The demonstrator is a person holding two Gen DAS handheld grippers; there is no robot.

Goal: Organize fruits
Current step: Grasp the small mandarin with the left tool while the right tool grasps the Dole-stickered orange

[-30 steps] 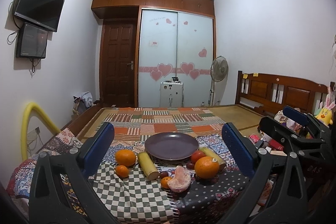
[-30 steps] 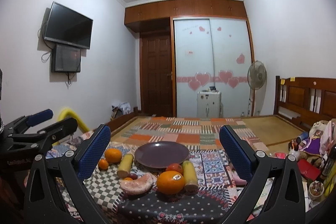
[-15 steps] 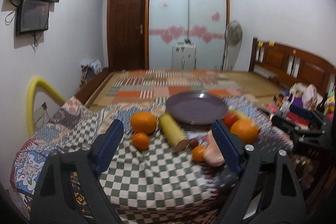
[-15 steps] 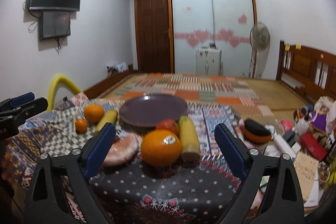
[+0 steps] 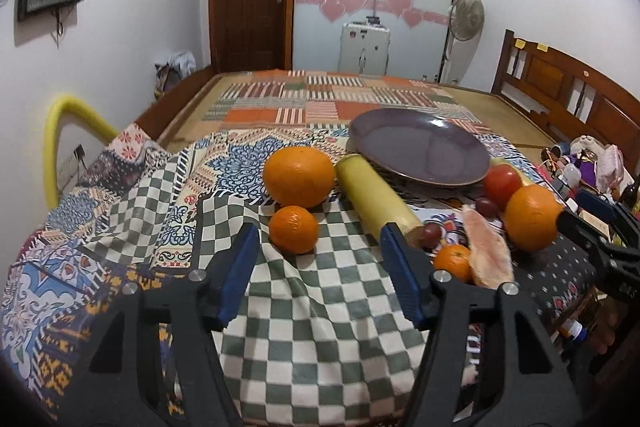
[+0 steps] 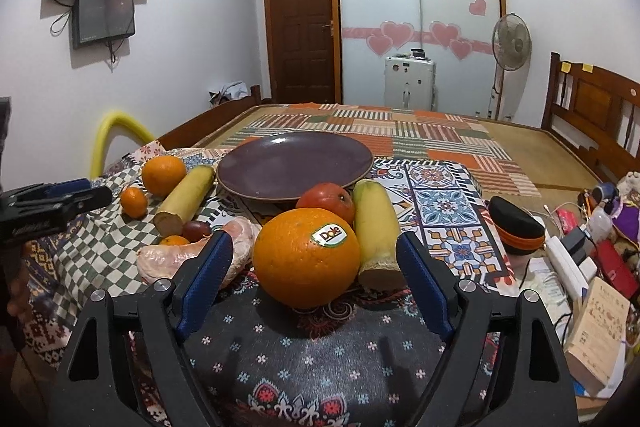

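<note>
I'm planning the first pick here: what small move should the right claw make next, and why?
Probably ease the right claw forward and down so its open fingers straddle the stickered orange. That orange sits directly ahead, centred in the gap, nearest of the fruit. The purple plate just behind it holds nothing yet, so it looks the likely destination.

My left gripper (image 5: 320,255) is level and pointing forward, its blue-padded fingers (image 5: 236,267) spread wide with nothing between them. My right gripper (image 6: 312,267) is held the same way, jaws wide apart and gripping nothing. Each gripper shows at the edge of the other's view, off to its side.
</note>
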